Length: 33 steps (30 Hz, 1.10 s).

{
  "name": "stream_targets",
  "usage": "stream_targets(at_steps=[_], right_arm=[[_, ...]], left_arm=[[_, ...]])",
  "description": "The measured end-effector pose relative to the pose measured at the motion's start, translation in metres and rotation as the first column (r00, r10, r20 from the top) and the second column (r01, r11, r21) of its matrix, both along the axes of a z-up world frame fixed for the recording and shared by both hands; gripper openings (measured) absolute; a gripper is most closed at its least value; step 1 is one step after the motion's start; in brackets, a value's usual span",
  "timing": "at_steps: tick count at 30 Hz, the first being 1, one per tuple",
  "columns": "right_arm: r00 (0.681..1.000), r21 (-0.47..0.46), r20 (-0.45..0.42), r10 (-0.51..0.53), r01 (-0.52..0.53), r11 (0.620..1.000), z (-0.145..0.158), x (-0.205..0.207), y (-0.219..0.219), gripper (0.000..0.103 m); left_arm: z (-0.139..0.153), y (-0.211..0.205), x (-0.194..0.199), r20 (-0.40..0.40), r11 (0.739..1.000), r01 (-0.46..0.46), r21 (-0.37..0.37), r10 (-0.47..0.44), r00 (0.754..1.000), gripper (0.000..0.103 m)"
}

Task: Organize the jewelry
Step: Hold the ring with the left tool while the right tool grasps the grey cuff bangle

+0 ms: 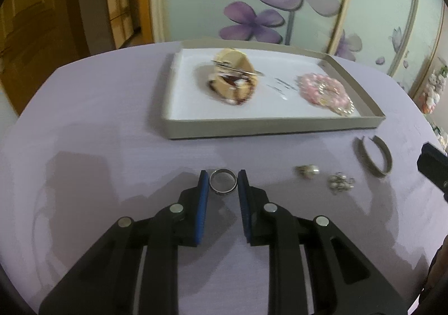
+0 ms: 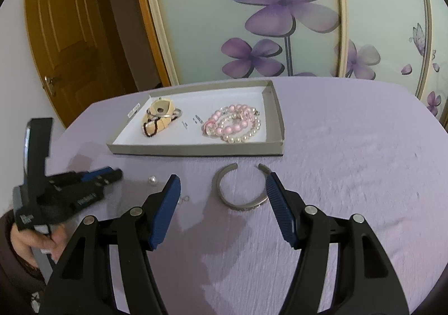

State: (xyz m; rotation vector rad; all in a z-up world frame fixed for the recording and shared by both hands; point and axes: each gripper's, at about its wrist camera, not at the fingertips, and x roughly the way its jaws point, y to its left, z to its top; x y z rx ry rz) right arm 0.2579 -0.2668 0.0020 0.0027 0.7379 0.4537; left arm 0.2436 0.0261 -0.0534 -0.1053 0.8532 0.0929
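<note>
— What's the left gripper (image 1: 223, 182) got hold of, down at the near edge of the lilac-covered table (image 1: 112, 124)?

— A silver band ring with a dark patterned rim (image 1: 222, 181). The blue pads sit against both its sides, so the claw is clamped on it.

— And the right gripper (image 2: 222, 186)?

— Its fingers stand apart, empty. The open-ended silver cuff bangle (image 2: 239, 189) lies flat on the cloth between them; the right fingertip looks to be just at one end of it, though I can't tell if it touches.

— Anything loose near the ring?

— To its right, a small pearl ring (image 1: 308, 170), then a little cluster of silver sparkly earrings (image 1: 340, 182), both just beside each other. The bangle lies further right, toward the table's right edge.

— Further back?

— The shallow grey cardboard tray with a white floor (image 2: 196, 150), toward the far edge. Its left half holds a cream wooden bangle with dark red beads wrapped around it (image 2: 159, 119); its right half holds pink and white pearl bracelets (image 2: 233, 123) heaped together.

— Behind that?

— A wardrobe panel with purple flowers (image 2: 280, 7), and a brown wooden door (image 2: 64, 35).
</note>
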Motion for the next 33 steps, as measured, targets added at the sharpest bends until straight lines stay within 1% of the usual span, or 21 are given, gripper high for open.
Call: stream_targets(at_steps=[3, 5, 7, 9, 15, 20, 22, 23, 25, 27, 28, 33], right_arm=[[1.0, -0.024, -0.02, 0.002, -0.003, 1.0, -0.007, 0.001, 0.004, 0.07], [1.0, -0.044, -0.03, 0.0, -0.001, 0.999, -0.01, 0.002, 0.006, 0.076], [0.999, -0.072, -0.037, -0.015, 0.013, 0.997, -0.014, 0.005, 0.009, 0.08], [0.998, -0.105, -0.048, -0.032, 0.027, 0.994, -0.019, 0.011, 0.013, 0.081], [0.992, -0.203, -0.087, -0.086, 0.067, 0.977, -0.035, 0.035, 0.027, 0.081], [0.987, -0.235, -0.104, -0.122, 0.095, 0.967, -0.043, 0.05, 0.033, 0.081], [0.984, -0.235, -0.121, -0.131, 0.099, 0.967, -0.047, 0.054, 0.033, 0.081], [0.982, -0.221, -0.133, -0.132, 0.1, 0.97, -0.048, 0.057, 0.031, 0.08], [0.981, -0.215, -0.138, -0.136, 0.104, 0.971, -0.049, 0.059, 0.03, 0.081], [0.982, -0.212, -0.135, -0.134, 0.104, 0.972, -0.048, 0.059, 0.03, 0.077], [0.983, -0.209, -0.13, -0.132, 0.103, 0.973, -0.048, 0.058, 0.029, 0.069], [0.984, -0.193, -0.132, -0.117, 0.09, 0.977, -0.047, 0.054, 0.028, 0.068]], left_arm=[[0.007, 0.017, -0.007, 0.02, 1.0, -0.029, -0.006, 0.03, 0.999, 0.021], [0.013, 0.027, -0.012, 0.039, 0.999, -0.047, -0.003, 0.047, 0.998, 0.021], [0.019, 0.037, -0.017, 0.057, 0.998, -0.063, -0.004, 0.063, 0.996, 0.021], [0.023, 0.043, -0.02, 0.066, 0.997, -0.074, -0.009, 0.074, 0.995, 0.021], [0.028, 0.05, -0.024, 0.084, 0.997, -0.079, -0.018, 0.08, 0.993, 0.021], [0.028, 0.049, -0.026, 0.086, 0.997, -0.07, -0.022, 0.072, 0.994, 0.021], [0.028, 0.049, -0.027, 0.086, 0.997, -0.069, -0.023, 0.071, 0.994, 0.021], [0.028, 0.048, -0.027, 0.086, 0.997, -0.069, -0.024, 0.071, 0.994, 0.021], [0.028, 0.048, -0.027, 0.085, 0.997, -0.07, -0.024, 0.072, 0.994, 0.021], [0.028, 0.048, -0.027, 0.086, 0.997, -0.069, -0.023, 0.071, 0.994, 0.021], [0.028, 0.048, -0.027, 0.086, 0.997, -0.069, -0.023, 0.071, 0.994, 0.021], [0.028, 0.047, -0.027, 0.084, 0.997, -0.068, -0.025, 0.07, 0.994, 0.021]])
